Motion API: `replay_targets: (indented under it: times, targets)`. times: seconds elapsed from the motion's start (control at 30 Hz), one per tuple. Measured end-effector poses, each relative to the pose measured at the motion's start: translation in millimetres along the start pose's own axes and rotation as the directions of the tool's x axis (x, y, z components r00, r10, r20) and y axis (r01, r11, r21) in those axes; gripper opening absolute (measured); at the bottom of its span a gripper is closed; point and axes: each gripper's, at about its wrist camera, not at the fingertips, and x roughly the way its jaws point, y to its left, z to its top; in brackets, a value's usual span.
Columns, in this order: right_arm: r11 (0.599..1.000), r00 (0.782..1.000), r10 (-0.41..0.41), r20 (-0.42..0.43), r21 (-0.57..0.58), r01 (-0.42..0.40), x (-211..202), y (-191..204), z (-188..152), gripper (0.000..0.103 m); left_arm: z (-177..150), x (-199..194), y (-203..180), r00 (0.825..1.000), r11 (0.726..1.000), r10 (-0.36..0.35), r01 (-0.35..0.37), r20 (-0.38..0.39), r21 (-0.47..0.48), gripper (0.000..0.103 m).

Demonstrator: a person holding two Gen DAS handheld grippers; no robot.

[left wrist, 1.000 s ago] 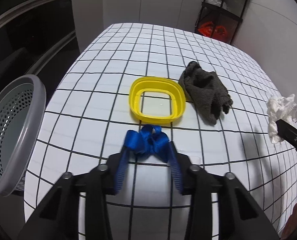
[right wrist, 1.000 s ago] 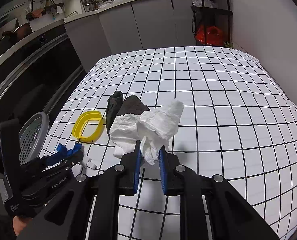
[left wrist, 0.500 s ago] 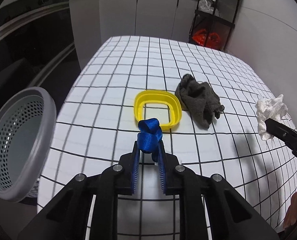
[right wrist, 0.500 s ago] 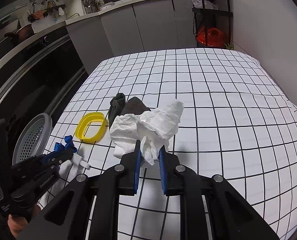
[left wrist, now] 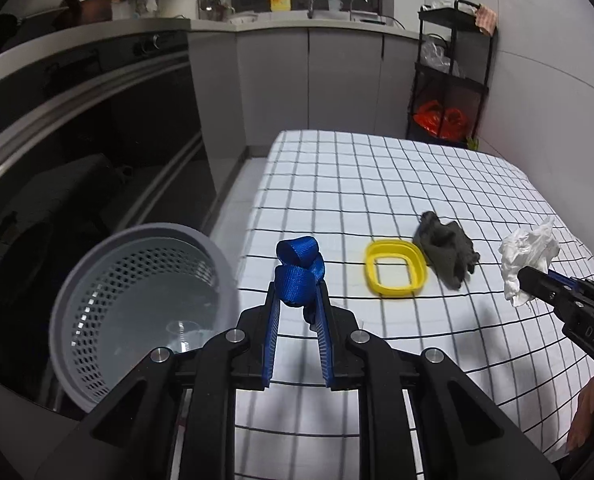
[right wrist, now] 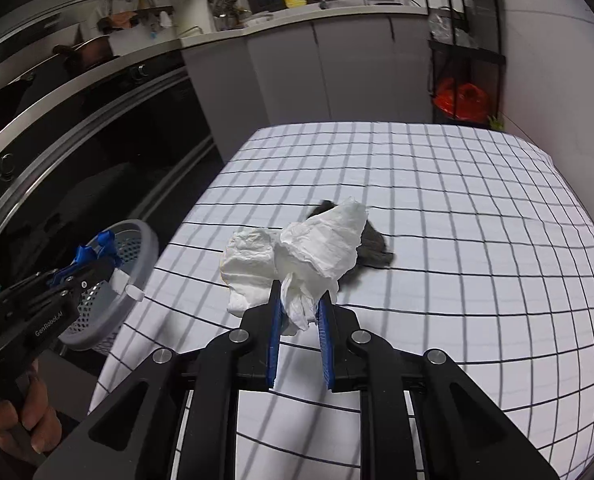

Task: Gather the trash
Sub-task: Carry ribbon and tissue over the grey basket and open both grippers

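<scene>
The left gripper (left wrist: 297,300) is clamped on a coiled strip of woven blue webbing (left wrist: 299,268), held above the table's left edge beside the round grey perforated plastic basket (left wrist: 141,304). The right gripper (right wrist: 300,312) is clenched on a crumpled white paper tissue (right wrist: 317,248), lifted over the checked white tablecloth (right wrist: 457,240). On the table (left wrist: 337,184) lie a yellow rounded-rectangular plastic ring (left wrist: 395,267) and, touching it, a bunched dark grey fuzzy cloth (left wrist: 447,252).
</scene>
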Motion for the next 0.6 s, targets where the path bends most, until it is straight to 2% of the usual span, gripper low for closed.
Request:
replay_targets:
  times: [0.3,0.6]
  targets:
    - [0.995,0.997,0.069,-0.019,-0.064,-0.07,23.1,65.3,2.8,0.016,0.9,-6.6,63.9,0.996,0.996,0.083,-0.081,0.037,-0.047,0.018]
    - [0.98,0.987,0.146,-0.061,-0.125,-0.153,60.8,130.2,12.5,0.016,-3.3,14.1,134.8,0.993,0.981,0.115,-0.115,-0.013,-0.158,0.018]
